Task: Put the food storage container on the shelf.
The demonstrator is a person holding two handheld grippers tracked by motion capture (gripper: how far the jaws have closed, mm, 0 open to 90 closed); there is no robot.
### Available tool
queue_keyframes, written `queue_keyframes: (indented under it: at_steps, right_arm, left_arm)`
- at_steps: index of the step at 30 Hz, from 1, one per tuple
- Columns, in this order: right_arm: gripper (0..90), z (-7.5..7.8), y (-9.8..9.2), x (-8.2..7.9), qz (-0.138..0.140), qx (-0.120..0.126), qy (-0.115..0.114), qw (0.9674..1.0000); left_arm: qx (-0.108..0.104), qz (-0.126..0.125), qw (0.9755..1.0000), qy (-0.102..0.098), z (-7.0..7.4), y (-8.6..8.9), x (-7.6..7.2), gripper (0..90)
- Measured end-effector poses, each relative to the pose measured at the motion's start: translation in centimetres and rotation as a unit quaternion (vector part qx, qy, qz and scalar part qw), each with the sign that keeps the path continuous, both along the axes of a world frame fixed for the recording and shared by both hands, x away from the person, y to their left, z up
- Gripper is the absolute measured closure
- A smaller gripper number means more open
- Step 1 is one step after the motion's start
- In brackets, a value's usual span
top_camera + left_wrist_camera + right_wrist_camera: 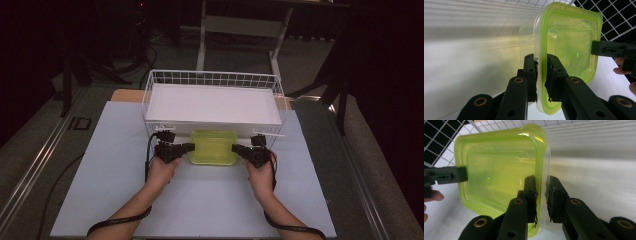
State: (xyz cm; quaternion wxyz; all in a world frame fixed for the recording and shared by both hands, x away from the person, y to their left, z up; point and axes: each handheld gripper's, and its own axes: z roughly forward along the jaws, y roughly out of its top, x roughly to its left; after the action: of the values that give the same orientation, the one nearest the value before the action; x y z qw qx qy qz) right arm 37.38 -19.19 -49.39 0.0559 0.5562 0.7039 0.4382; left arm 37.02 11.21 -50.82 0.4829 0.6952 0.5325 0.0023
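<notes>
The green lidded container (214,147) sits level on the desk (115,165) just before the wire basket (150,95), its long axis spanning between the left claw (186,146) and right claw (240,148), each pinching one end rim.

Dim, dark-edged high view with a lit table (115,200); both gripper views are bright, glary, softly blurred.

The box's (214,147) far side is hidden under the basket (214,79), its sides covered by the grippers, and both forearms are cut off at the near edge.
</notes>
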Motion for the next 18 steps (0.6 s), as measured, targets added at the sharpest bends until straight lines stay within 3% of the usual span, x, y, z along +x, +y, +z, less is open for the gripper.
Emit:
queue_keyframes:
  at_steps: [5,7,8,11,13,18]
  right_arm:
    - [75.0,-0.2,0.2,-0.2,-0.009,-0.012,-0.029,0.9995]
    - [72.7,-0.4,0.7,-0.5,-0.016,-0.048,-0.07,0.9963]
    - [72.0,-0.5,0.8,-0.5,-0.018,-0.052,-0.076,0.9956]
    - [68.3,-0.7,1.0,-0.4,-0.018,-0.065,-0.088,0.9938]
    - [64.6,-0.9,1.2,-0.4,-0.018,-0.081,-0.094,0.9921]
    - [58.2,-1.1,1.4,-0.5,-0.017,-0.072,-0.105,0.9918]
  left_arm:
    - [0.005,-0.002,0.9999,-0.016,-0.4,-0.3,0.1,74.4]
    - [0.011,0.002,0.9996,-0.024,-0.5,-0.6,0.3,72.4]
    - [0.01,0.005,0.9996,-0.025,-0.5,-0.6,0.3,71.4]
    - [0.023,0.016,0.9991,-0.032,-0.5,-0.8,0.4,68.5]
    - [0.038,0.02,0.9982,-0.041,-0.7,-0.8,0.5,59.9]
    - [0.042,0.021,0.9978,-0.045,-0.7,-0.6,0.7,59.8]
